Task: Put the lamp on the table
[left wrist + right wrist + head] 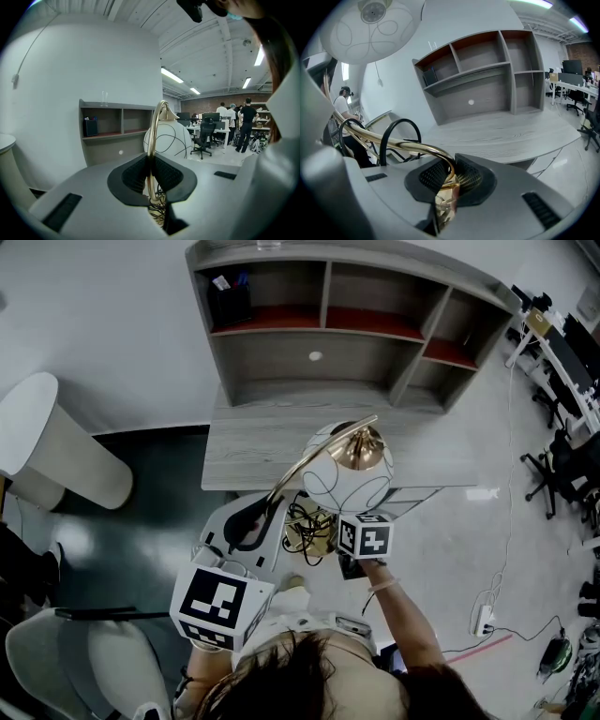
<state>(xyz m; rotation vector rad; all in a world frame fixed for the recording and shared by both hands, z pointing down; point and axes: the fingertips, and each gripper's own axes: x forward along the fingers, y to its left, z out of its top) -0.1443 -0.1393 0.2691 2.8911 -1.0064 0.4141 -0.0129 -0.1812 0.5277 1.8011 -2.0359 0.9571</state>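
Holding the white globe lamp with its curved brass stem aloft by the grey wood-grain worktop's near edge, the person is clamping left tongs on the stem's arc and right tongs on its lower end, seemingly steadying the top-heavy shade.

lamp: no print I can read
shelf: no labels or numbers I can read

Open office: desks with monitors, swivel chairs, ceiling strip lights.
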